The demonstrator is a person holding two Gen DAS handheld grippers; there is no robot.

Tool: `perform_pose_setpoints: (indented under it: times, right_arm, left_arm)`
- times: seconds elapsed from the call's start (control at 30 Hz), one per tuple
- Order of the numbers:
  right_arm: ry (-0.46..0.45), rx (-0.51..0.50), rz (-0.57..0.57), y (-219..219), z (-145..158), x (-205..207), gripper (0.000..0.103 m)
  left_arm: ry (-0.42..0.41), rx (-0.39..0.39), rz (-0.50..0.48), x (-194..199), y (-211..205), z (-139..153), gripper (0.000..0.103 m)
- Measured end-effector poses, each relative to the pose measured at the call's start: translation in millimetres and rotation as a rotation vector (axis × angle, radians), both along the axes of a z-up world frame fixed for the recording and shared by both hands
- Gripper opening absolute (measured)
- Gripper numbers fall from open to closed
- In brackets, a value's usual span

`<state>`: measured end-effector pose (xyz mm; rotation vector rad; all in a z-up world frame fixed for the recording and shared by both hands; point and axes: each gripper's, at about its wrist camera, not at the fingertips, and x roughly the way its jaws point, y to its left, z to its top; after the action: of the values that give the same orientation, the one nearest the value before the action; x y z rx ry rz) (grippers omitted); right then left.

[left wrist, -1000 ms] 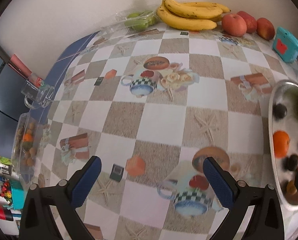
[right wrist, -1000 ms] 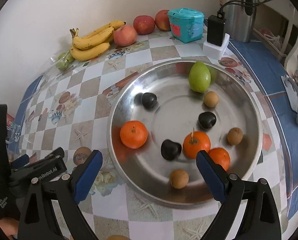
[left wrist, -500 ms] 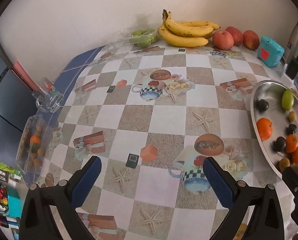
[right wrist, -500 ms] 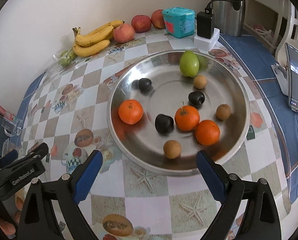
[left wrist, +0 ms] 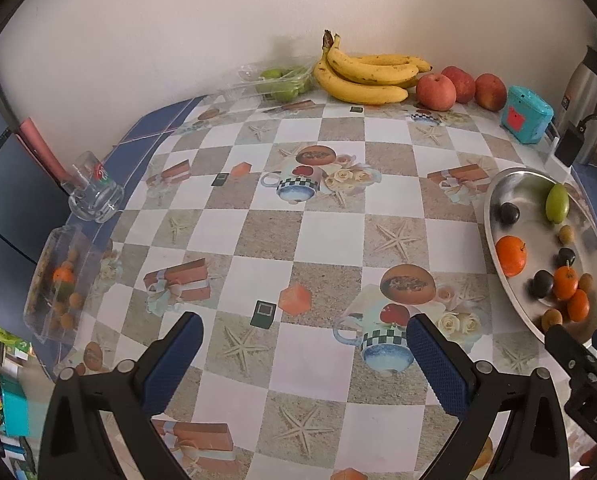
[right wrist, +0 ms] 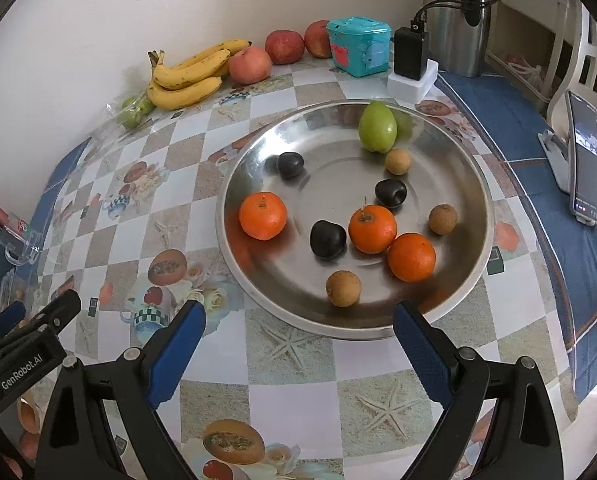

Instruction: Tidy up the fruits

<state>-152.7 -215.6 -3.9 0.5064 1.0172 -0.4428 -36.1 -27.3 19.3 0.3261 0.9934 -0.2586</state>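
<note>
Pulled back from the metal tray since a second ago: more of the checkered counter now showing between the right hand-held gripper and the tray's near rim. Left hand-held gripper likewise drawn back and raised, taking in a wider stretch of counter.

Both with jaws spread wide, gripping nothing.

On the tray in the right wrist view: three oranges, one at 9 o'clock, two touching near 5 o'clock; three dark plums; a green pear-shaped fruit at 12 o'clock near the far rim; three small brown round fruits, at 6 o'clock, at 3 o'clock, and just beside the green fruit.

Against the far wall at 11 o'clock: a bunch of bananas, three red apples just beside it, a bag of small green fruit on the bananas' other side. Teal box next to the apples, black charger and steel kettle at 1 o'clock.

In the left wrist view, a glass mug at 9 o'clock, a clear box of mixed fruit below it at the counter's edge.
</note>
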Motion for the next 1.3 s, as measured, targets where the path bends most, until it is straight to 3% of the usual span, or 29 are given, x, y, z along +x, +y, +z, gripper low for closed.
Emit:
perform_pose_setpoints:
  times: [1.3]
  right_arm:
    - [0.021, -0.005, -0.002, 0.3, -1.0, 3.5, 0.095]
  left_arm:
    - [0.028, 0.018, -0.04, -0.8, -6.1, 0.3, 0.103]
